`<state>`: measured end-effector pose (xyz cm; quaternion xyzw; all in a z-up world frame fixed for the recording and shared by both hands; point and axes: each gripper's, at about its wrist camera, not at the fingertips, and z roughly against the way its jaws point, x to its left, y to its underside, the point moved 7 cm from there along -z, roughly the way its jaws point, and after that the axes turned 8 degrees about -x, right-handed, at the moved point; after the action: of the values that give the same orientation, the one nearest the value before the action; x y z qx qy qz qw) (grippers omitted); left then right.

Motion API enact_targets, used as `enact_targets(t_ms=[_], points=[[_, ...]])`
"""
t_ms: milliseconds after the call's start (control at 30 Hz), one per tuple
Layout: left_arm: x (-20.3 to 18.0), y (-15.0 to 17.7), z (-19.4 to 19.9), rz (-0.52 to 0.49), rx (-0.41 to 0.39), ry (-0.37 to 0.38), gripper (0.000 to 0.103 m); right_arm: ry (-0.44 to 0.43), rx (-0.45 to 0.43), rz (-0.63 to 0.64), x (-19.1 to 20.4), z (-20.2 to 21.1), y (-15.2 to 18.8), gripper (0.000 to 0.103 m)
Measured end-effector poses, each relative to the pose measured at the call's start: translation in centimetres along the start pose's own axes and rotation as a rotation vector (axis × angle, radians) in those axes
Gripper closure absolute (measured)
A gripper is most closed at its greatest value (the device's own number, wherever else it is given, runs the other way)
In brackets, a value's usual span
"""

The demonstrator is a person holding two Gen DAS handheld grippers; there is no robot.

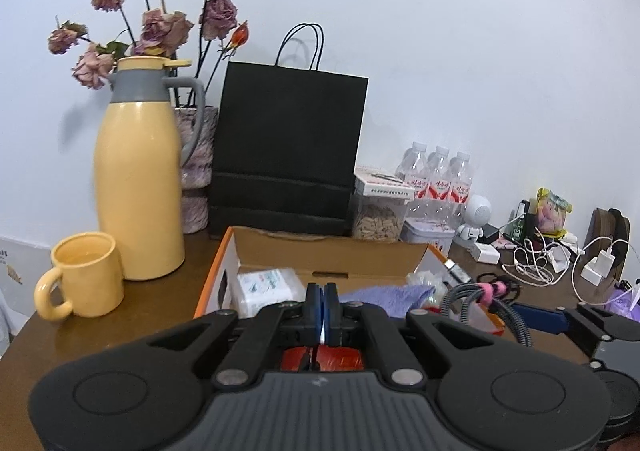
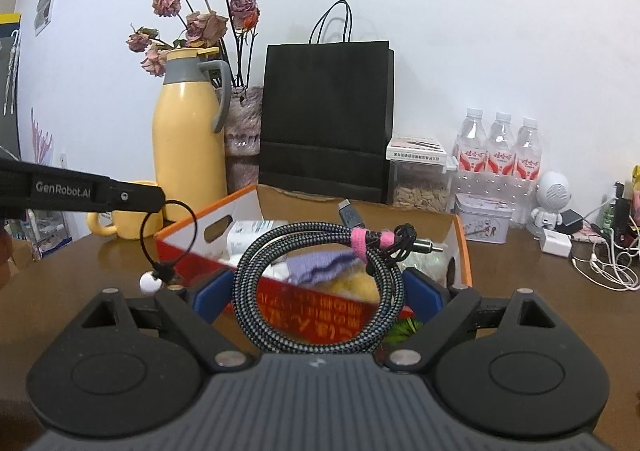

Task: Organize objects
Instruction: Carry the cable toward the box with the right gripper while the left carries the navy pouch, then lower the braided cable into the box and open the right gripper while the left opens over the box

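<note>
Braided cable coil (image 2: 318,283) is clamped across its width between the wide-set jaws of the right gripper (image 2: 318,293), above the cardboard box (image 2: 192,241). The left gripper (image 1: 322,305) is fully closed on a thin black loop (image 2: 170,229). Risk: the springy coil may slip out or catch on the box rim.

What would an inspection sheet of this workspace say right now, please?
Surface: brown table, crowded along the wall.
Job's things: open cardboard box holding a purple cloth and packets; coiled braided cable lifted over it.
Clutter: yellow jug, mug, black bag, water bottles, seed jar, tin.
Grippers: left gripper shut, a beaded black loop hanging from its tip; right gripper wide, clamping the coil.
Cables: white chargers and cords tangled at the right.
Surroundings: white wall, dried roses.
</note>
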<state>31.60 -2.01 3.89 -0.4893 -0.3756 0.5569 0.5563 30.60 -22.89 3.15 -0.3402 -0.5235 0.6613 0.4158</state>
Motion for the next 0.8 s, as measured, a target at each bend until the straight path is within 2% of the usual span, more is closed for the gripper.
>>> enact_targets(t_ms=[467,800], points=[[0.6,-1.8,-7.3,0.036,0.001,-0.029,0.103,-0.004,0.006,-0.021,-1.1,-6.7,-2.4,0.012],[0.8,-1.2,-12.1,-0.007,0.038,-0.028,0.103,-0.008,0.063,-0.032,-2.9,-11.4,-1.8,0.012]])
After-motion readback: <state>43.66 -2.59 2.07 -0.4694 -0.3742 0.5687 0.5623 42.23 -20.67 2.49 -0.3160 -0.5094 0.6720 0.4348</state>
